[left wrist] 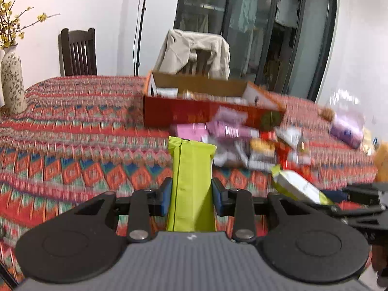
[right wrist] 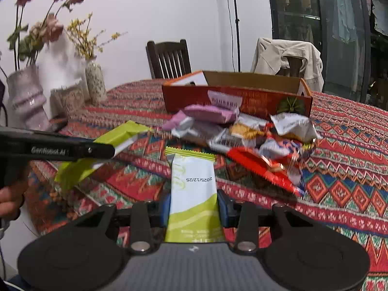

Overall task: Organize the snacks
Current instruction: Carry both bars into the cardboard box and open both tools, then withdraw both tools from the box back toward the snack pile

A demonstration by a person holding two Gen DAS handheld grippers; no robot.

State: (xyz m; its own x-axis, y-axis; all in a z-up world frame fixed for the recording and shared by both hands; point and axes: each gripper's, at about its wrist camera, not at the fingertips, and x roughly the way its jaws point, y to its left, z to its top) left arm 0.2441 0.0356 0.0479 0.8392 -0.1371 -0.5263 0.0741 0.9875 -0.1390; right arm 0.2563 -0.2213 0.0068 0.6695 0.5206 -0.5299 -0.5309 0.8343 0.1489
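- Left wrist view: our left gripper (left wrist: 191, 191) has its jaws clamped on a green packet (left wrist: 191, 181), which sticks out forward between them.
- Right wrist view: our right gripper (right wrist: 195, 206) is clamped on a white-and-green packet (right wrist: 194, 194), its serrated end ahead of the jaws.
- Beyond both jaws lies the snack pile (right wrist: 245, 133) on the tablecloth (right wrist: 339, 169), touching the red box (right wrist: 237, 97) behind it.

White wall (left wrist: 101, 4), dark chair (left wrist: 77, 52) — glass doors (left wrist: 257, 31)
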